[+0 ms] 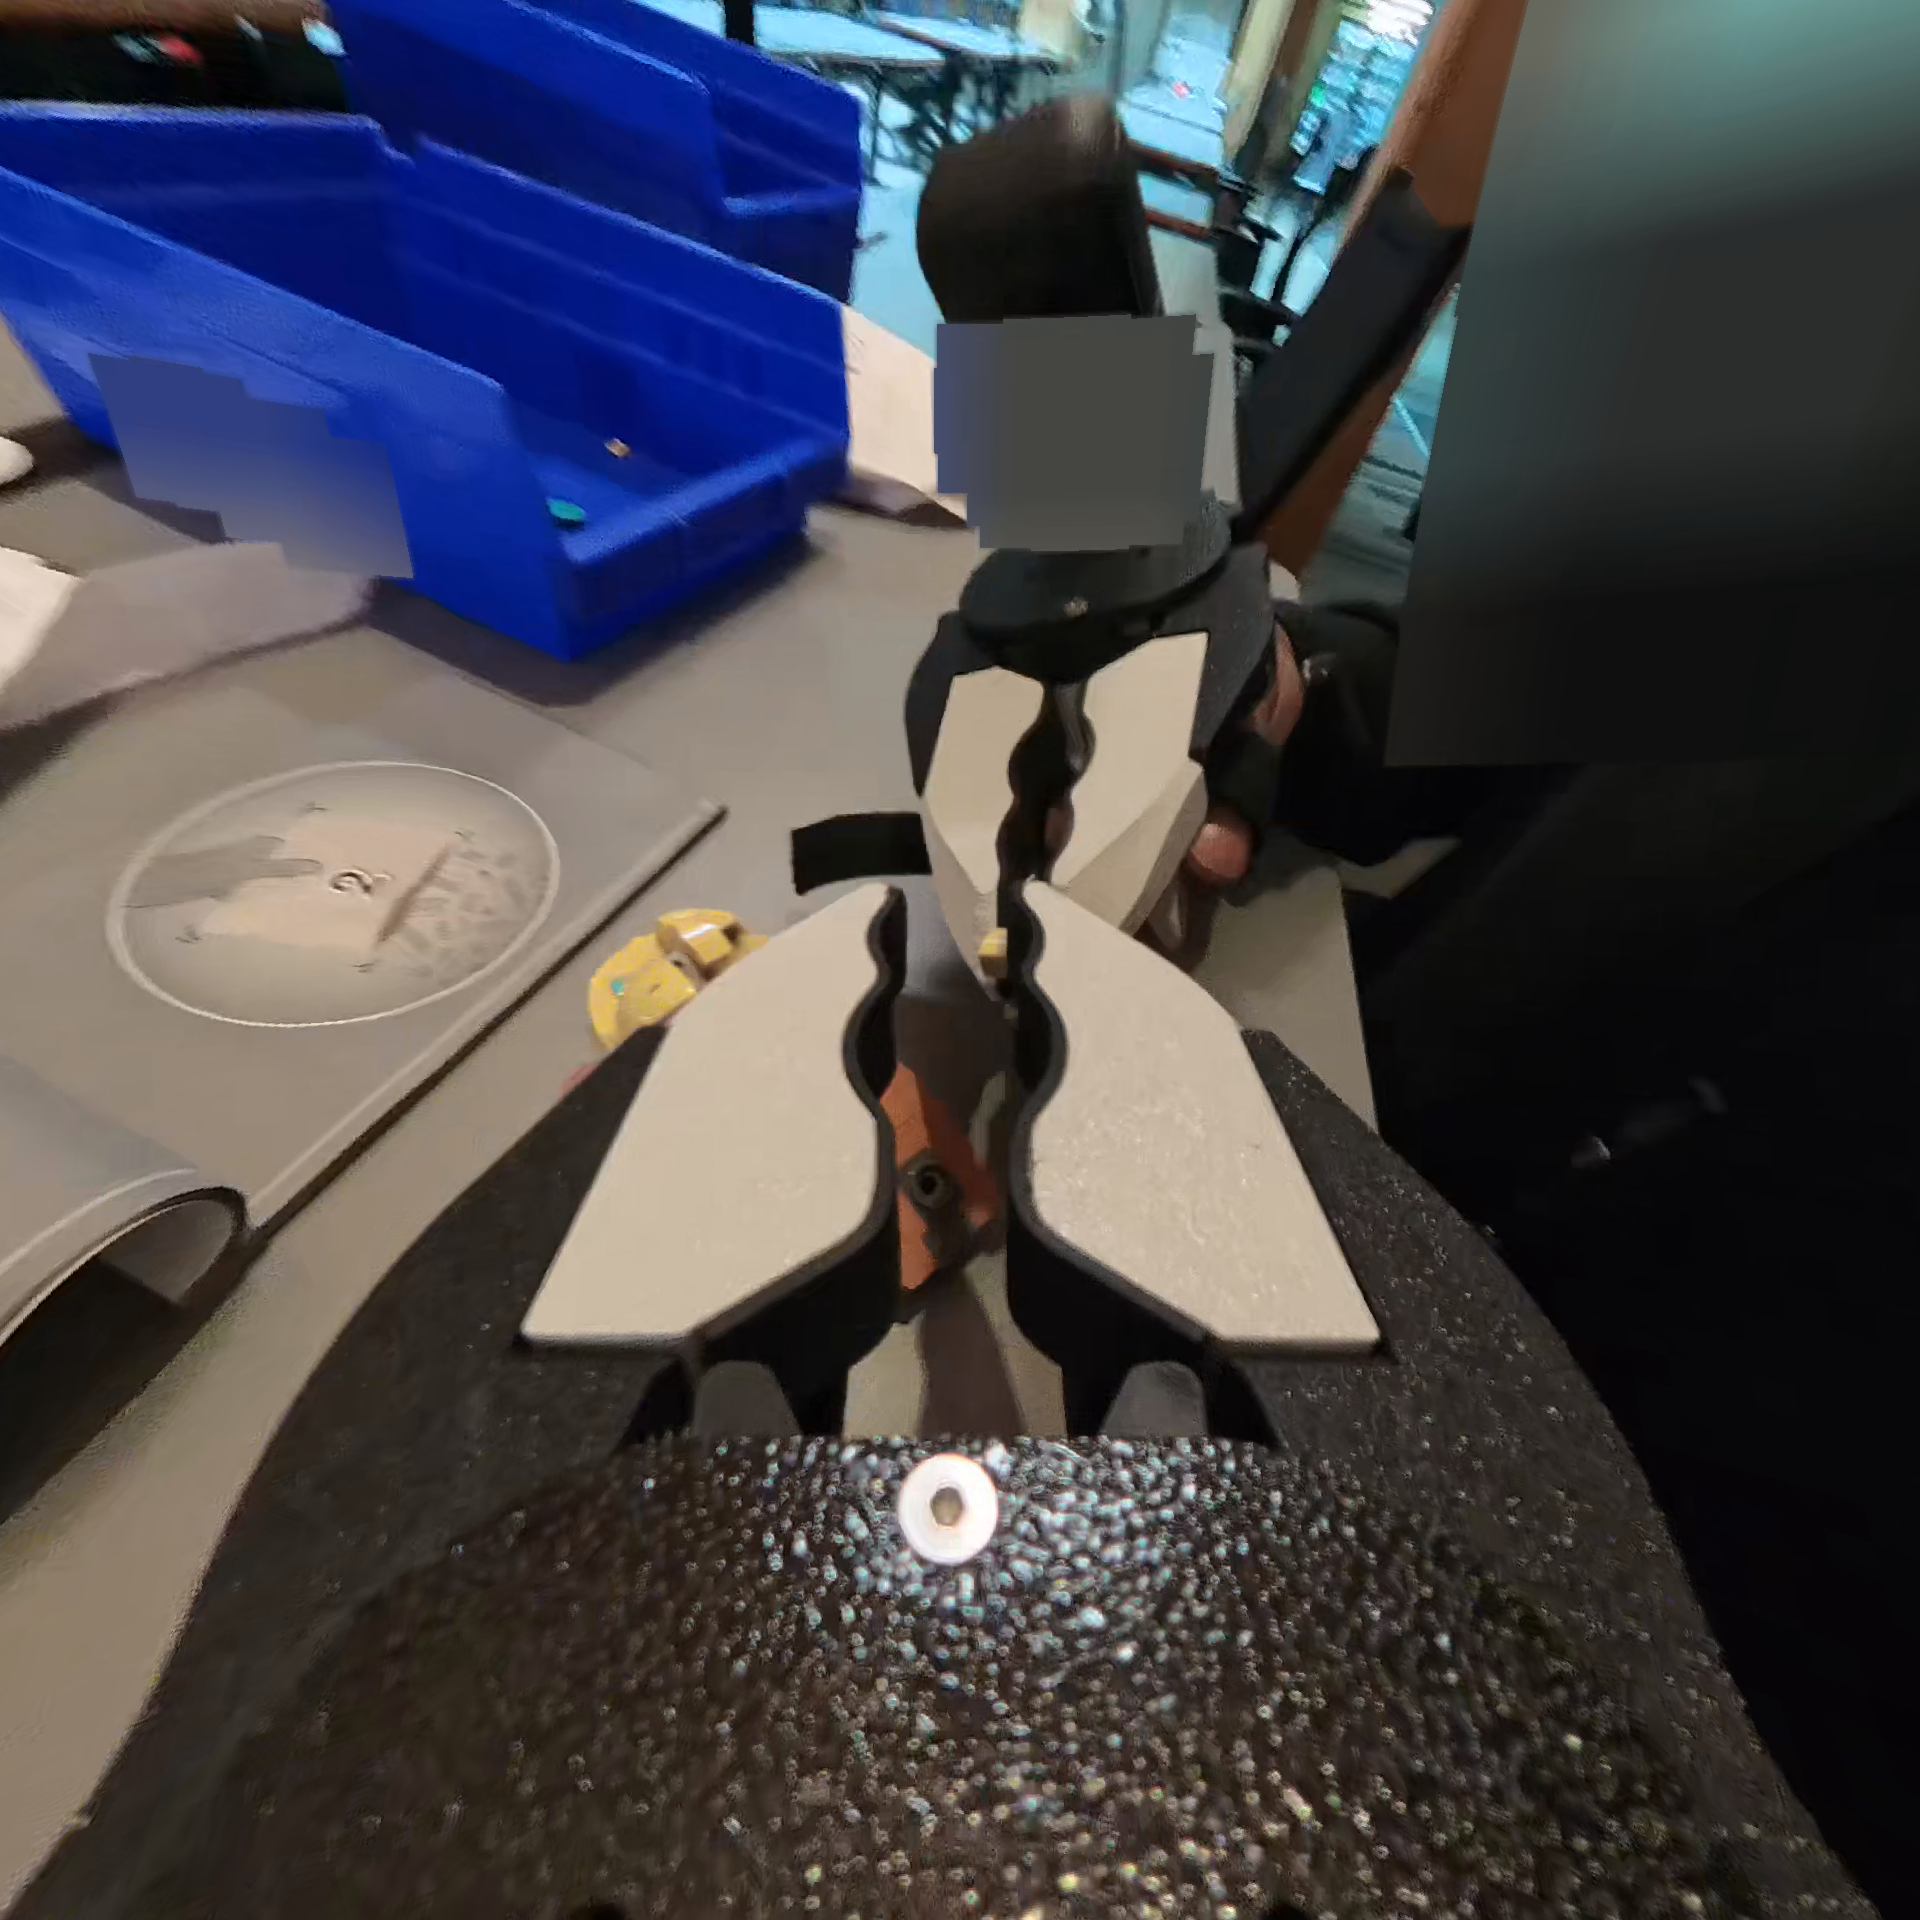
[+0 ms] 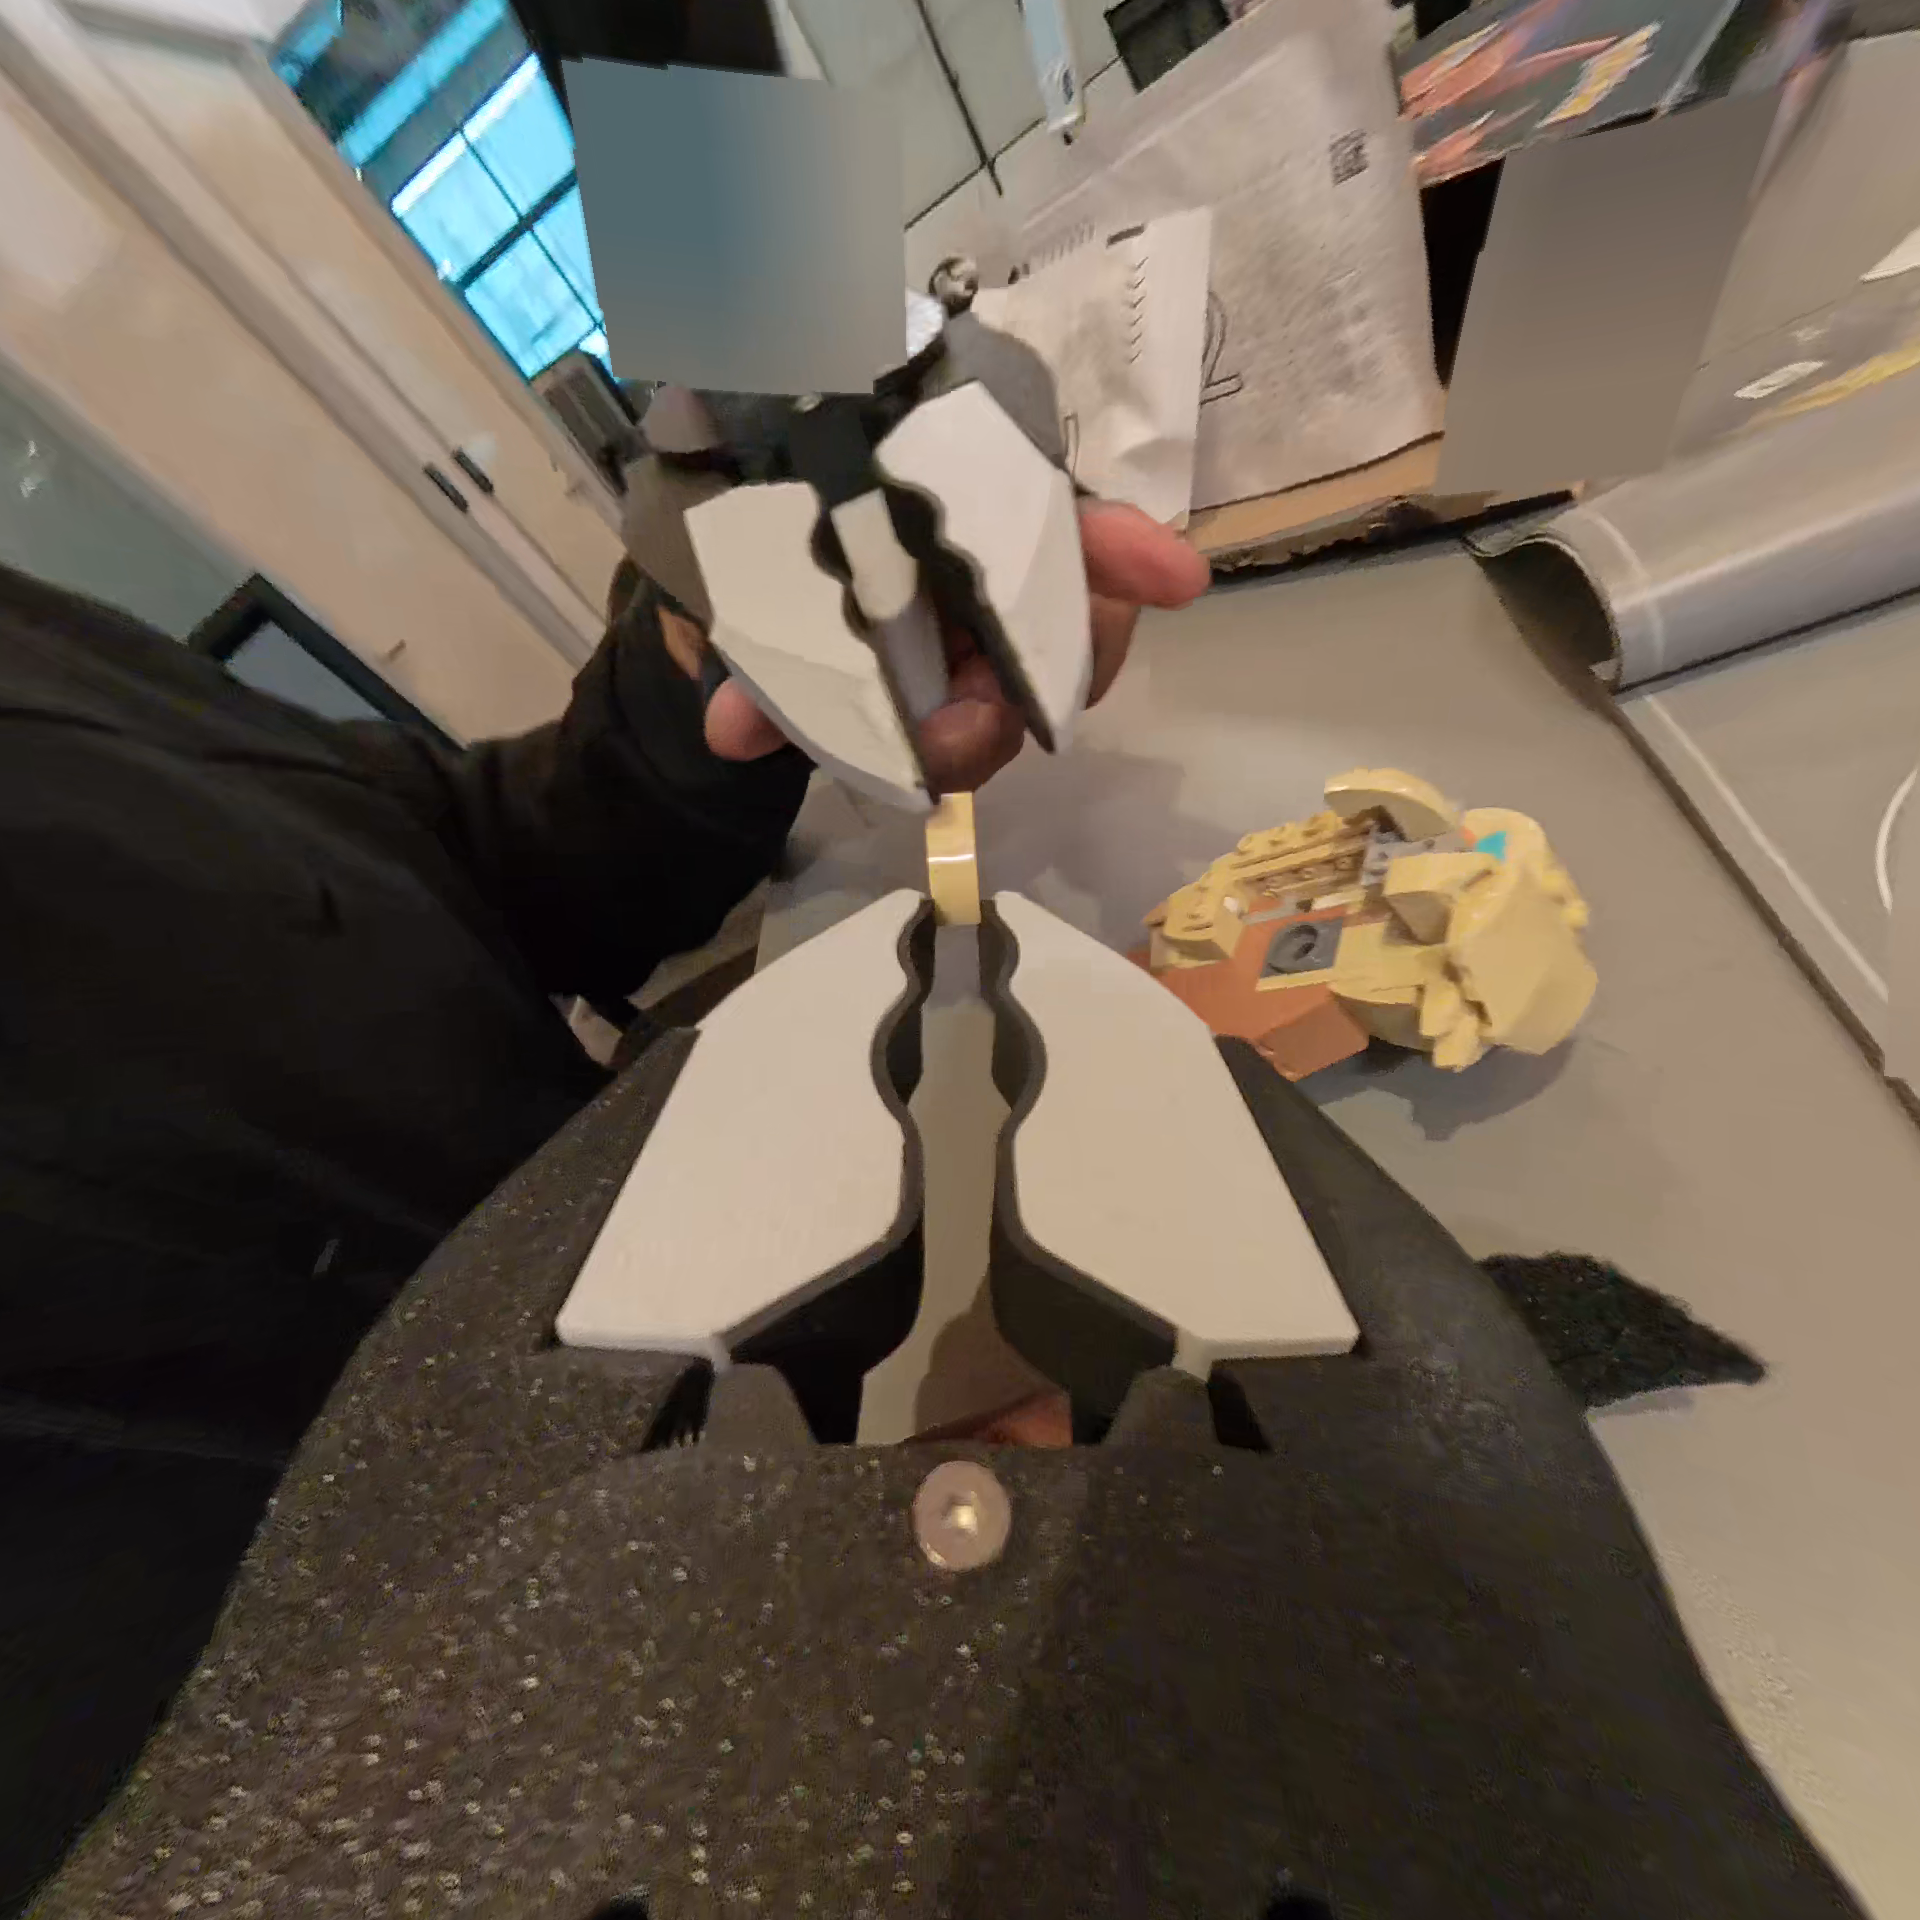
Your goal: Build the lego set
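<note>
Right wrist view: your right gripper (image 2: 958, 914) pinches a tan plate (image 2: 954, 868) by its lower edge; left gripper (image 2: 940, 717) stands parted just above. Thin bite, so the plate could twist free.

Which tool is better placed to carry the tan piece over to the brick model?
Right, probably. The right tool has the small tan piece pinched at its tips, and the brick model lies on the grey table just beside it. The left tool is open above the piece, gripping nothing.
</note>
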A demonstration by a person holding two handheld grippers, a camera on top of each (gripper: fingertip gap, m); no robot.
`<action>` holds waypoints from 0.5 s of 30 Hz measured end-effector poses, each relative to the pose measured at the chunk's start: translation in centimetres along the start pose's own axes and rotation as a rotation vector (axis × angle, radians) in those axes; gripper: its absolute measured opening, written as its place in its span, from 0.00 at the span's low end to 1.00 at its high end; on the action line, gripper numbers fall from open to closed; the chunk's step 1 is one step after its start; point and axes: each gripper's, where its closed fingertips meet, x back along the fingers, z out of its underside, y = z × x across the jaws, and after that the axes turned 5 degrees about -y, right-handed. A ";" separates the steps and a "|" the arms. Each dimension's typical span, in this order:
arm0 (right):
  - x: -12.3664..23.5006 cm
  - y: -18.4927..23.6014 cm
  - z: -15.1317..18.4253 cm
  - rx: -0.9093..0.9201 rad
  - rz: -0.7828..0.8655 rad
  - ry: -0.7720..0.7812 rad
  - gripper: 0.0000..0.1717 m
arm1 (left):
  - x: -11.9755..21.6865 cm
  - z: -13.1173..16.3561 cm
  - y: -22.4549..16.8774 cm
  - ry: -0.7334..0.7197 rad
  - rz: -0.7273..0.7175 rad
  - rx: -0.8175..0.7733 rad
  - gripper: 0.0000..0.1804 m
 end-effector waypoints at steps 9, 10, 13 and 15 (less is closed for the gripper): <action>0.1 0.1 0.5 0.037 -0.011 0.045 0.05 | -0.7 1.6 -1.5 0.141 0.132 -0.023 0.05; 0.0 0.1 0.5 0.038 -0.012 0.046 0.05 | -0.7 1.6 -1.5 0.142 0.133 -0.017 0.05; 0.0 0.1 0.4 0.045 -0.010 0.048 0.05 | -0.6 1.7 -1.4 0.138 0.128 -0.002 0.05; 0.0 -0.2 0.4 0.047 0.004 0.049 0.05 | -0.5 1.8 -1.3 0.144 0.120 0.014 0.04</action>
